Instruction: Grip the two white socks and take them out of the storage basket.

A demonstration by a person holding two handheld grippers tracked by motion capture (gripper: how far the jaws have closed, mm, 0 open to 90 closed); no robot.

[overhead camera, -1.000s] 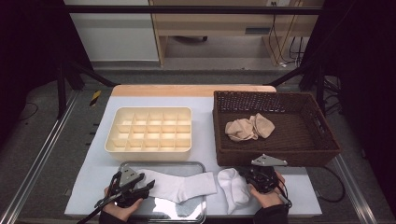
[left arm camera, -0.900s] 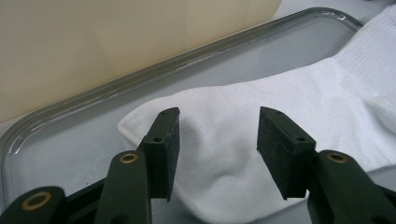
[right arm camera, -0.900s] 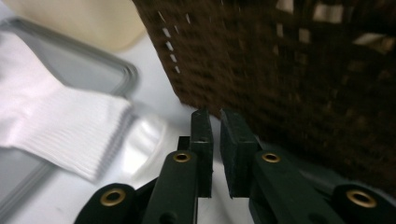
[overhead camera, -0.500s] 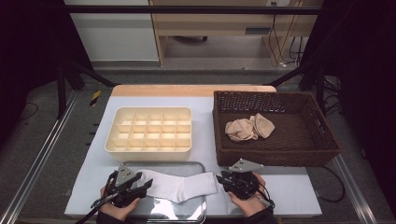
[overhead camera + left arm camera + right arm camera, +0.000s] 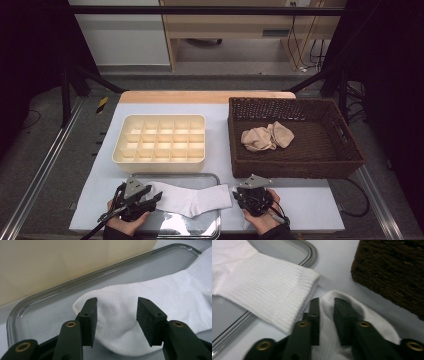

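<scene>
Two white socks are in play on the tabletop (image 5: 320, 210), and the whole move hangs on how they lie to each other. First the flat sock (image 5: 192, 198): it stretches left to right across the metal tray (image 5: 212, 227), toe at the left, ribbed cuff spilling over the tray's right rim. Its long axis runs straight from one hand to the other. Next, the second sock (image 5: 372, 322), bunched on the tabletop just right of that cuff, near the wicker basket (image 5: 295, 162). The right claw (image 5: 250, 196) is pinched together on a fold of it, having just been closing, and it sits just beside the cuff (image 5: 304, 287), so the right hand is the nearer one for laying its sock along the flat one, I'd say. Over at the toe, the left claw (image 5: 116, 315) stands apart, one pad on either side of the toe and neither pressing.
</scene>
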